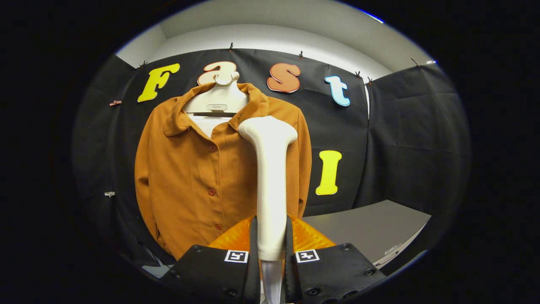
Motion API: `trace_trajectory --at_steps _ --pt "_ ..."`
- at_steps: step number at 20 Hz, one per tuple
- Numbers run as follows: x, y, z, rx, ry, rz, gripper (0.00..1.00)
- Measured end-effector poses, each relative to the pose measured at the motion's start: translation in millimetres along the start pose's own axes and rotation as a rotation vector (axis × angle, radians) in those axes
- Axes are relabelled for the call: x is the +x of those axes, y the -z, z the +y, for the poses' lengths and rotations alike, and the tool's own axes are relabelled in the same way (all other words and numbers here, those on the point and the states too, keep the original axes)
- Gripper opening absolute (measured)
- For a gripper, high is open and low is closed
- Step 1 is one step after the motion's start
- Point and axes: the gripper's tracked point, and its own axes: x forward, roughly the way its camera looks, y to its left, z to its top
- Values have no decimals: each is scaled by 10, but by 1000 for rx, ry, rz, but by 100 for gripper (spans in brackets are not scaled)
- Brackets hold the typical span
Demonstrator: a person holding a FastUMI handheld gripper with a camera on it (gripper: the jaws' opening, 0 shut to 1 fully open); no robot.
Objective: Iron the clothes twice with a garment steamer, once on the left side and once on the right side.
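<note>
An orange-brown button-up shirt [190,169] hangs on a white hanger form [219,99] against the booth's black wall. My gripper [271,240] is shut on the handle of a white garment steamer [270,177]; both fingers press its sides. The steamer stands upright between the fingers. Its head [268,128] is up by the shirt's right chest, near the collar. I cannot tell if the head touches the cloth.
A grey table surface [367,228] lies to the right, below the shirt's hem. Black cloth walls close the booth on the left, back and right. Small clips [109,194] hold the cloth on the left wall.
</note>
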Motion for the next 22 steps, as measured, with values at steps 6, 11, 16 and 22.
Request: trace_trajectory --at_steps 6,11,16,22 --pt "106 252 26 0 -10 52 26" --pt "89 550 52 -3 -13 109 26" --pt "51 876 71 -8 -8 161 26" --pt "1 1355 126 3 -9 256 26"
